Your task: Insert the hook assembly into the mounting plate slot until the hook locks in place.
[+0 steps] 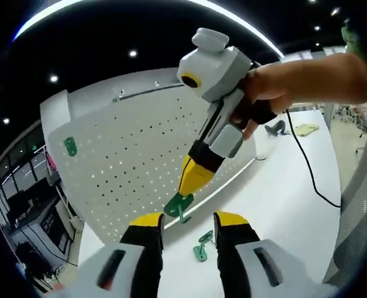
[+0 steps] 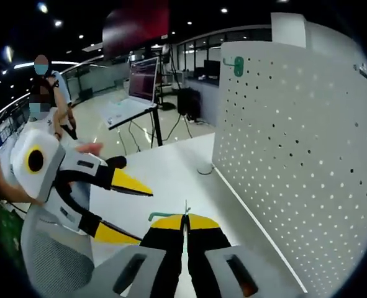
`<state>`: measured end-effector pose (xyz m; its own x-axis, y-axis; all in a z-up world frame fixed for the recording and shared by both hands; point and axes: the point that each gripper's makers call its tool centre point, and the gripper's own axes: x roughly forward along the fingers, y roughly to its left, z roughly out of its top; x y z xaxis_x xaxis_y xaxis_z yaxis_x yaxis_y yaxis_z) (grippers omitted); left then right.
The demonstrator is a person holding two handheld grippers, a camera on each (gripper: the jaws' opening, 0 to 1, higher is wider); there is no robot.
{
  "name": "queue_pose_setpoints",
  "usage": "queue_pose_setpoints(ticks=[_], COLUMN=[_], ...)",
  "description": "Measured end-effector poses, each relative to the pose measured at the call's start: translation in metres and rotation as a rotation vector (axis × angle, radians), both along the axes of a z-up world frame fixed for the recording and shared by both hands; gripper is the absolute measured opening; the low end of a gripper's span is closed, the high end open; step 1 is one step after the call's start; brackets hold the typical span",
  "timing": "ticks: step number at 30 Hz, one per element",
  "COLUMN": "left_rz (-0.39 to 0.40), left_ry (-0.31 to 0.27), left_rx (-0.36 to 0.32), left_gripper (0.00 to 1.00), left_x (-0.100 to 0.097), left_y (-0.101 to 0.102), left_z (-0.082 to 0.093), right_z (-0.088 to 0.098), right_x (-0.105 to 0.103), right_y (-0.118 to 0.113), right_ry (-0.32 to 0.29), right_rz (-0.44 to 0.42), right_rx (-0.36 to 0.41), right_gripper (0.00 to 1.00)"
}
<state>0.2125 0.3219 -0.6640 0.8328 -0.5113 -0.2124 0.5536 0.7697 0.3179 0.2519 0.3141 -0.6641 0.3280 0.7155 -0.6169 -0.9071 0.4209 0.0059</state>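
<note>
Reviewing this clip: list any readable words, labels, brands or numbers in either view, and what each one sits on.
No readable text in either view.
Pegboard: plain white with holes, no lettering.
Right gripper, shut on a green hook, and left gripper: no markings legible.
Monitor in the background: the screen is lit, but its content is too small and blurred to read.

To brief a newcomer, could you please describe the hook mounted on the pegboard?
Start at the white pegboard on the table. The green hook sits near its upper corner. It alone is on the board; a second hook is in the right gripper, a third hook lies on the table.
</note>
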Motion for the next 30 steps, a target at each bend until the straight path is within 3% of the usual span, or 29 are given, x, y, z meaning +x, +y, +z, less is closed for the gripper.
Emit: queue_pose_setpoints(ticks=[16,30], left_rz=[-0.01,-0.022], left_ry=[-0.027,-0.002], left_rx=[0.052,0.028], left_gripper=[0.1,0.03], left_x=[0.0,-0.006], left_y=[-0.002,-0.008], left_z=[-0.004,-0.004], right_z=[0.0,0.0], right_x=[-0.009,-0.013], right_y=[0.001,0.001], right_ry=[0.024,0.036], right_rz=[0.022,0.023], right_rx=[-0.015,-0.012], right_gripper=[0.0,0.0])
